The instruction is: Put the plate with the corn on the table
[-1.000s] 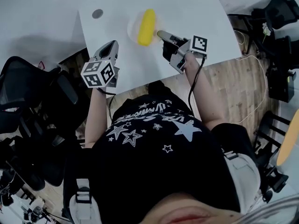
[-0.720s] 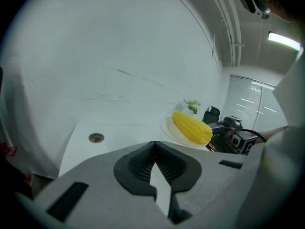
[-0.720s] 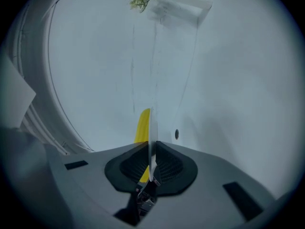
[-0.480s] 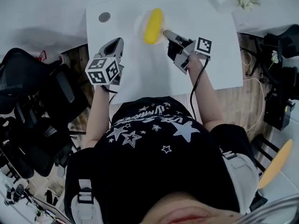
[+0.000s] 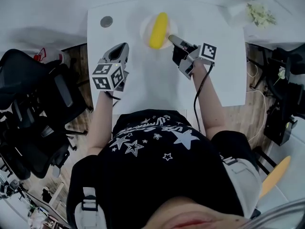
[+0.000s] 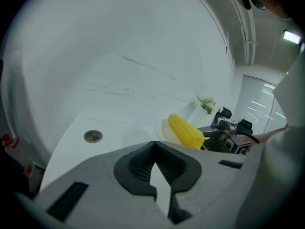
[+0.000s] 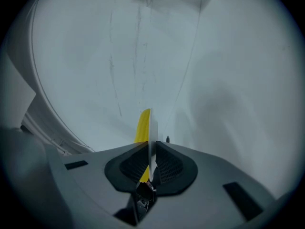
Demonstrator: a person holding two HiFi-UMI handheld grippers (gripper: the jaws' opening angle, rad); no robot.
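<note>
Plate (image 5: pixel 145 31): rim clenched in our right claw (image 5: pixel 172 38), low over the far half of the white desk (image 5: pixel 143 80).
Corn (image 5: pixel 158 30): lies on it, long axis pointing away from us, just left of that claw.
Left claw (image 5: pixel 119 51): closed on nothing, farther from the plate.

— We see cool, rather dim pictures. In the head view the white table (image 5: pixel 143 80) is the brightest part.
— Yes, and we notice a soft shadow (image 5: pixel 43 35) left of it. In both gripper views we have black round corners and bent lines, and a ceiling lamp (image 6: pixel 291 36) glares at the right edge.
</note>
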